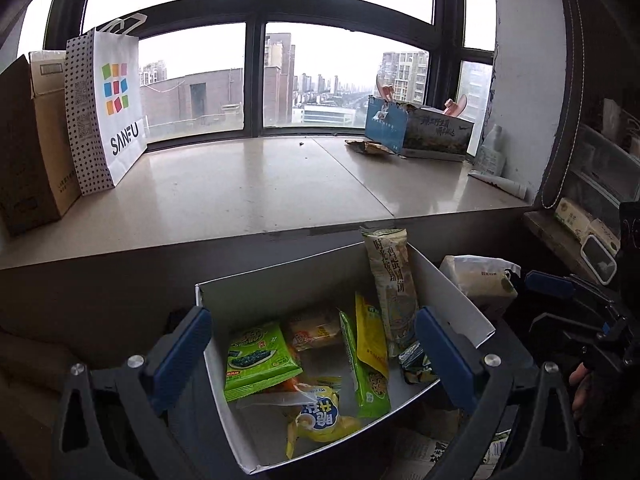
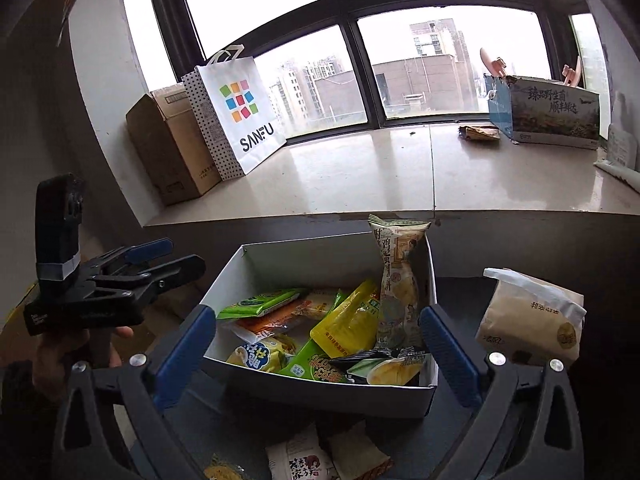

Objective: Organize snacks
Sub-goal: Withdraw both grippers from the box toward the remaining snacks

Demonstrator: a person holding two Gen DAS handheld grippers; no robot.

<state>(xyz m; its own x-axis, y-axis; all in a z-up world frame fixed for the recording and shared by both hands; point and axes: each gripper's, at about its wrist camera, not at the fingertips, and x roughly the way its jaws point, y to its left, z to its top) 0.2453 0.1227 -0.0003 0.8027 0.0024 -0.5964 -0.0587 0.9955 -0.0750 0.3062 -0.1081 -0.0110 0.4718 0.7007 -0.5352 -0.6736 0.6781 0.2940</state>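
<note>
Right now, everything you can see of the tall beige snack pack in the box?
The tall beige snack pack is a long crimped-end plastic packet with printed Chinese characters and a drawing. It stands nearly upright in the white box, leaning against the right wall, its top above the rim. Other packets crowd its base. Neither gripper touches it.

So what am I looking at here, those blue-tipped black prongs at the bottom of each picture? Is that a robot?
No robot: a person holds a pair of tongs in each hand, each with a camera looking along its prongs. One picture comes from the left tongs, the other from the right tongs. In the right view you also see the left tongs from the side, in a hand. Both pairs are wide open and hold nothing. Ahead sits a white box filled with snack packets, one tall packet standing upright in it. A beige bag stands beside the box. Behind is a window ledge with a shopping bag.
</note>
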